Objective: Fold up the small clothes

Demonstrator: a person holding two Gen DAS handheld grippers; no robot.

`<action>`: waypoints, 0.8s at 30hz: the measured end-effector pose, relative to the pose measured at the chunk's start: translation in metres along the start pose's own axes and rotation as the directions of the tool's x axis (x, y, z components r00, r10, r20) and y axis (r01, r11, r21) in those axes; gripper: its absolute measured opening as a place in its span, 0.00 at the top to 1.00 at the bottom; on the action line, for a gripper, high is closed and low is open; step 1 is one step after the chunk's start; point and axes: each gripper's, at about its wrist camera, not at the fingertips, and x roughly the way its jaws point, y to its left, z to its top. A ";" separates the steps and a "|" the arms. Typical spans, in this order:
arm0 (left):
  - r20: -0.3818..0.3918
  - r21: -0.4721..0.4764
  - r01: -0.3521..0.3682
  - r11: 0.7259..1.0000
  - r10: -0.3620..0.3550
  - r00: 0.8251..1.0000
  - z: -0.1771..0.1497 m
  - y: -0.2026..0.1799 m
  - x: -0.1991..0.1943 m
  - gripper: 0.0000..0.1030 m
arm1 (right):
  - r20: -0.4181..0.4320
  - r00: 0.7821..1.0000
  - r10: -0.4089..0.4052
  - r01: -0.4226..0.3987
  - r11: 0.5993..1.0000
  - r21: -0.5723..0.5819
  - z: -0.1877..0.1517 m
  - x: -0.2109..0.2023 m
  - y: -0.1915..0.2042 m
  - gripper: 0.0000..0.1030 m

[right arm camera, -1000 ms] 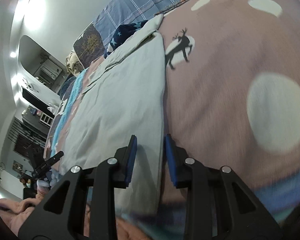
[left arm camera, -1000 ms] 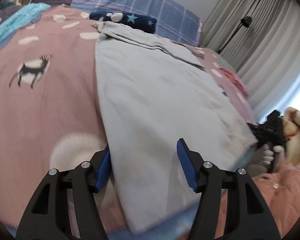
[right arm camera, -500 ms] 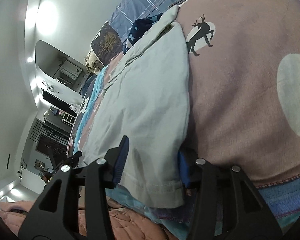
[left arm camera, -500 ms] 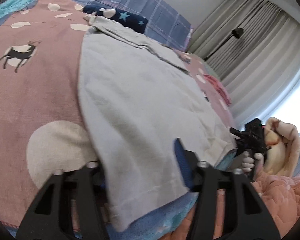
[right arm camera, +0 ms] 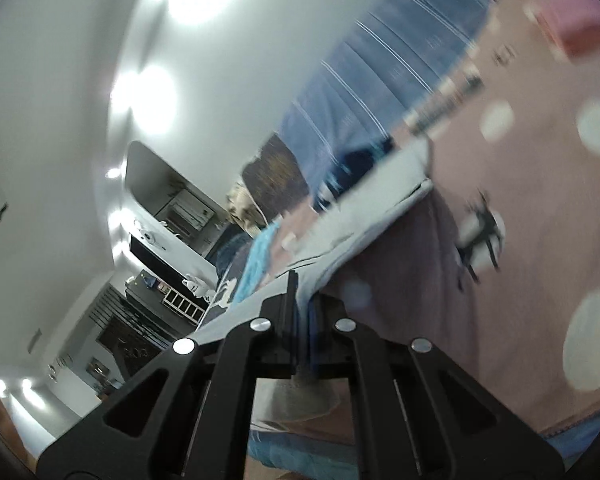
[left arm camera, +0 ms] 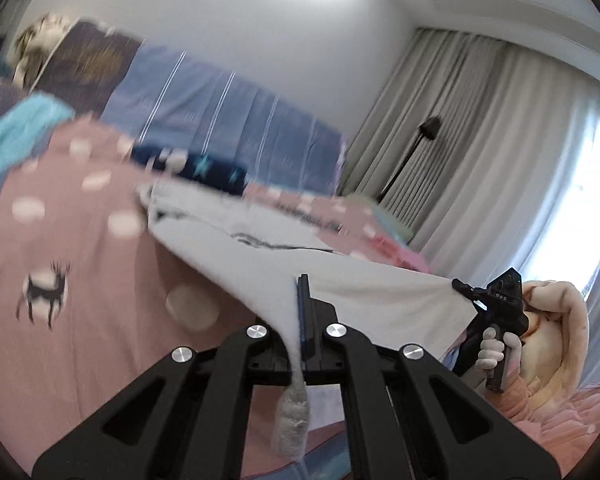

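A pale grey garment (left arm camera: 364, 276) lies spread on the pink bedspread (left arm camera: 72, 240), its near hem lifted off the bed. My left gripper (left arm camera: 298, 292) is shut on the near left corner of the hem; a bunch of cloth hangs below the jaws. My right gripper (right arm camera: 300, 284) is shut on the other near corner of the garment (right arm camera: 360, 216). In the left wrist view the right gripper (left arm camera: 496, 312) shows at the right, held in a hand, with the hem stretched between the two.
The bedspread (right arm camera: 520, 240) has white dots and deer prints. Blue plaid pillows (left arm camera: 220, 128) and a dark star-print cloth (left arm camera: 204, 166) lie at the head. Curtains (left arm camera: 480, 152) and a floor lamp (left arm camera: 416, 152) stand to the right. Shelves (right arm camera: 172, 280) are far left.
Both grippers have closed on the near corners of the grey garment and lifted the hem up off the bed. Both cameras now tilt upward toward the wall and ceiling.
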 end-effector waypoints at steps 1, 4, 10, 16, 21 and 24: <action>0.020 0.004 0.014 1.000 -0.014 1.000 0.001 -0.005 -0.007 0.99 | 0.010 1.000 0.006 -0.006 1.000 -0.021 0.000 -0.004 0.007 0.97; 0.086 -0.007 0.052 0.999 -0.051 0.995 -0.003 -0.015 -0.038 0.99 | 0.062 0.997 0.047 -0.042 0.996 -0.085 -0.006 -0.036 0.029 0.97; 0.082 -0.065 0.032 0.997 -0.027 0.996 -0.018 -0.005 -0.038 0.98 | 0.070 0.989 -0.128 0.135 0.985 -0.104 -0.022 -0.049 0.020 0.95; 0.020 -0.091 -0.021 0.996 0.023 1.000 -0.015 0.008 0.001 0.98 | 0.050 0.989 -0.138 0.140 0.989 -0.056 -0.014 -0.020 0.003 0.95; 0.003 -0.072 -0.072 0.995 0.072 0.997 0.004 0.016 0.021 0.98 | 0.069 0.982 -0.178 0.183 0.979 -0.084 0.000 -0.003 -0.002 0.93; -0.005 -0.051 -0.088 0.995 0.088 0.996 0.018 0.020 0.038 0.98 | 0.066 0.979 -0.192 0.197 0.975 -0.101 0.015 0.018 -0.006 0.92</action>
